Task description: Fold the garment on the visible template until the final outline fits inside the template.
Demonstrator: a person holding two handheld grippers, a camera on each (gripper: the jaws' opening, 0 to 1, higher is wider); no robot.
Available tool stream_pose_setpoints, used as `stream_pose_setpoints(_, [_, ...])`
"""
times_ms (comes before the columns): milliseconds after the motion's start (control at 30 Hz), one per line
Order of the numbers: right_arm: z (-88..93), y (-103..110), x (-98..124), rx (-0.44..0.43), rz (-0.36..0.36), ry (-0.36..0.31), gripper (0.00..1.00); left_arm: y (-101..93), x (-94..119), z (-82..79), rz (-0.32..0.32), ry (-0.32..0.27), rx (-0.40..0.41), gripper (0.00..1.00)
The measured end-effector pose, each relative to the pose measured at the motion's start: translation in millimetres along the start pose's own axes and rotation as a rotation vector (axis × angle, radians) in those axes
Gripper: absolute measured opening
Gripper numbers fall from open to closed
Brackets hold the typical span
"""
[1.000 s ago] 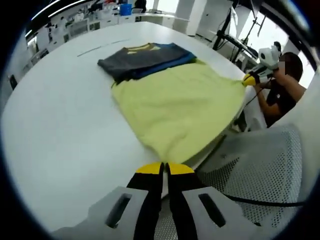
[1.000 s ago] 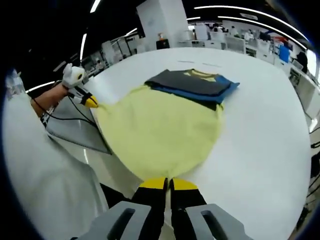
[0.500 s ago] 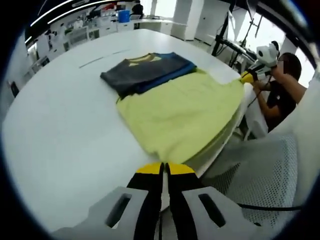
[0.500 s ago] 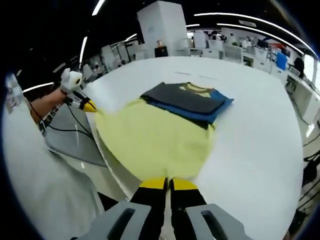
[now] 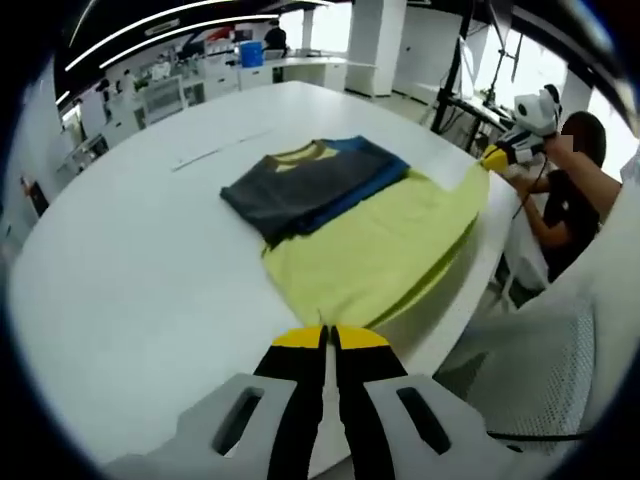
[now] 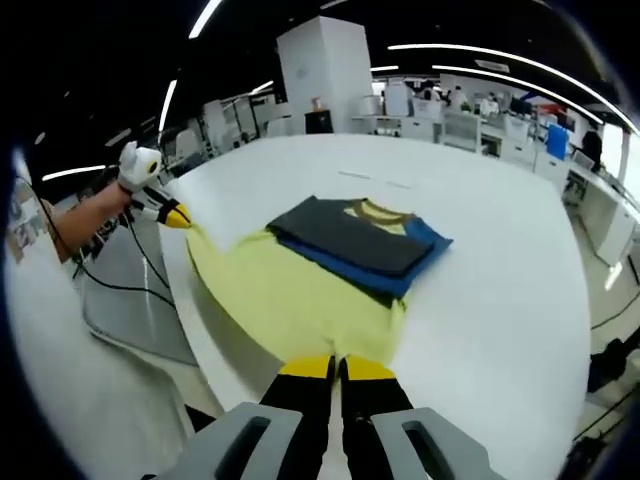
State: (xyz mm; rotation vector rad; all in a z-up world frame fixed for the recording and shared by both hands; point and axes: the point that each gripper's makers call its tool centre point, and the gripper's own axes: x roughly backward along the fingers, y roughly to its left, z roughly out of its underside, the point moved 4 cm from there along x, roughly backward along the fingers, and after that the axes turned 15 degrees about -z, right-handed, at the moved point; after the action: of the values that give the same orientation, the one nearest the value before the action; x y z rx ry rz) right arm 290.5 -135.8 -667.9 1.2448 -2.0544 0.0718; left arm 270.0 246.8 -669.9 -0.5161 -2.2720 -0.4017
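A large white round table (image 5: pixel 130 260) carries the clothes. A folded dark grey and blue garment with a yellow collar (image 5: pixel 312 183) lies on it. Beside that stack, toward the table's near edge, a yellow garment (image 5: pixel 380 250) is spread flat, its far border tucked against the folded stack.

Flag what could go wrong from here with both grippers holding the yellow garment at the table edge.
1. The yellow garment hangs partly over the table edge; a slipped pinch by the left gripper or right gripper would likely let it slide off.
2. It touches the folded dark and blue clothes; further pulling may drag them.
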Motion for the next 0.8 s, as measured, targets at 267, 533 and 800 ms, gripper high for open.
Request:
stream_pose_setpoints(267, [-22.3, -10.7, 1.4, 0.016, 0.022, -0.033, 0.0, 13.9, -6.9, -20.2, -0.021, -0.041, 0.001, 0.0])
stream_pose_setpoints(533, [-38.6, -23.4, 0.6, 0.009, 0.038, -0.077, 0.0, 27.7, -13.1, -41.0, -0.046, -0.082, 0.007, 0.0])
stream_pose_setpoints(800, [-50.2, -37.6, -1.5, 0.006, 0.053, -0.097, 0.0, 35.7, -19.8, -58.9, -0.061, -0.116, 0.027, 0.0])
